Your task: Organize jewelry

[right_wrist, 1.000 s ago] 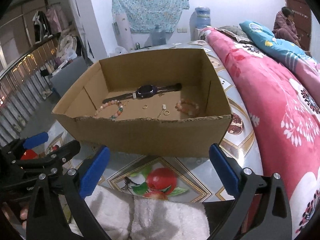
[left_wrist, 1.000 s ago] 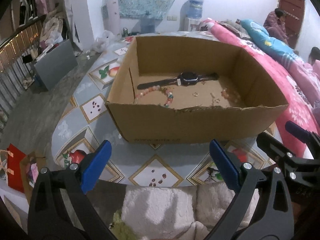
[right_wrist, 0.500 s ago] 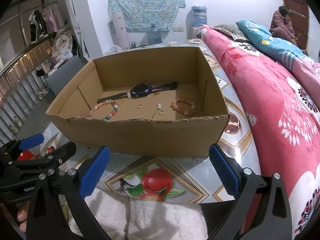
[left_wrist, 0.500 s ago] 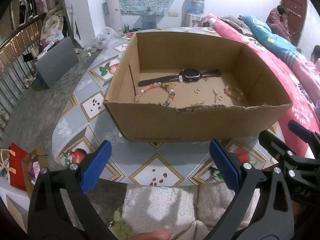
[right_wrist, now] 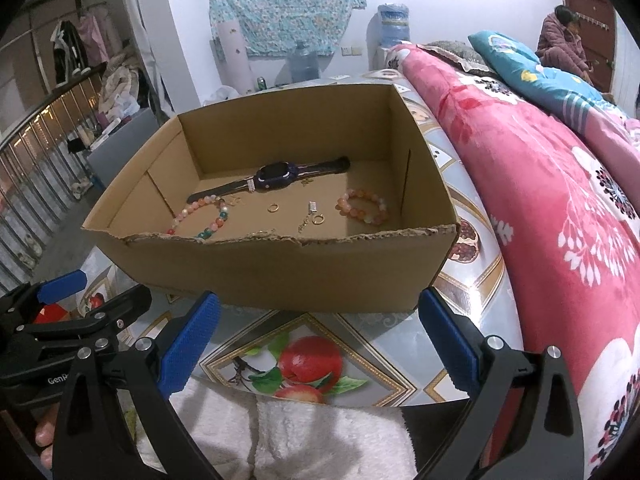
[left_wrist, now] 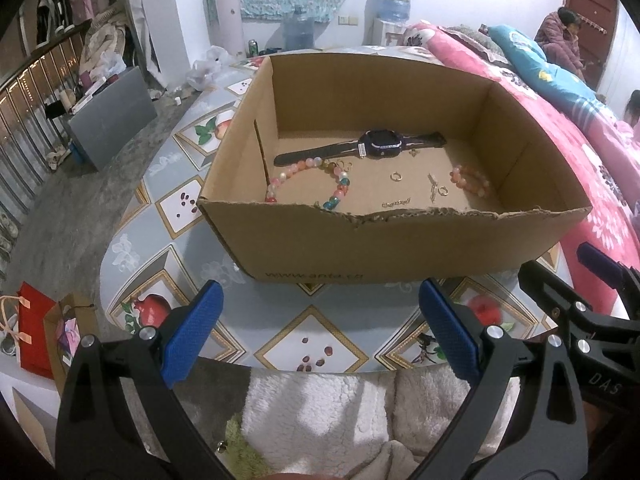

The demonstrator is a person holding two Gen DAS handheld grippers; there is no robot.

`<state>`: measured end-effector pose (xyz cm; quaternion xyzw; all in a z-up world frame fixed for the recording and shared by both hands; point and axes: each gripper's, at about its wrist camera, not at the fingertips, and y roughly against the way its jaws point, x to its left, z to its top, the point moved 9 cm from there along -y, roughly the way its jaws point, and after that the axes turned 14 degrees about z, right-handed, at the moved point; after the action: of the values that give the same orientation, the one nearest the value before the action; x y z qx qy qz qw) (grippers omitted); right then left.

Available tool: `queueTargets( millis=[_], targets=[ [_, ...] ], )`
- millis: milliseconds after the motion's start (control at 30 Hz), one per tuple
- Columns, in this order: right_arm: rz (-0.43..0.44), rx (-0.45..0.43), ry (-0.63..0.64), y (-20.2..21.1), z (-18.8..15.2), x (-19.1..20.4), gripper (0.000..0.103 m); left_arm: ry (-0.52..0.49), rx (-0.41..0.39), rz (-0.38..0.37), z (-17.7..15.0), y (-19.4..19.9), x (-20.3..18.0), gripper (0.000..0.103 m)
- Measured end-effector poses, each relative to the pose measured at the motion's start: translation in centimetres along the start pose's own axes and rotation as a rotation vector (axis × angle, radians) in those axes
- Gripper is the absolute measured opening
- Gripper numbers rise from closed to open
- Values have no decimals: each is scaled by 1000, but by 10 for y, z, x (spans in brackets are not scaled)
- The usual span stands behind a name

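- Left gripper (left_wrist: 318,334) and right gripper (right_wrist: 316,340) hover side by side, both spread wide and holding nothing.
- Directly ahead of both, a cardboard box (left_wrist: 400,248) sits on the patterned tabletop (left_wrist: 312,344).
- Inside, beyond its near wall, lie a black watch (left_wrist: 382,144), a multicoloured bead bracelet (left_wrist: 308,180), an orange bead bracelet (right_wrist: 362,206) and small gold rings (left_wrist: 397,176), apparently gathered there for sorting.
- Neither gripper has reached in yet.
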<state>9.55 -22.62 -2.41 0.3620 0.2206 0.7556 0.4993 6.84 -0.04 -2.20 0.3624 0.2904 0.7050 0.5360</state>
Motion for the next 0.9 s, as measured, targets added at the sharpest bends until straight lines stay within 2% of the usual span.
queueTargets(
  millis=[900],
  targets=[
    [-4, 24, -17, -6, -1, -6, 97, -8, 22, 2, 0, -5, -4, 95]
  ],
)
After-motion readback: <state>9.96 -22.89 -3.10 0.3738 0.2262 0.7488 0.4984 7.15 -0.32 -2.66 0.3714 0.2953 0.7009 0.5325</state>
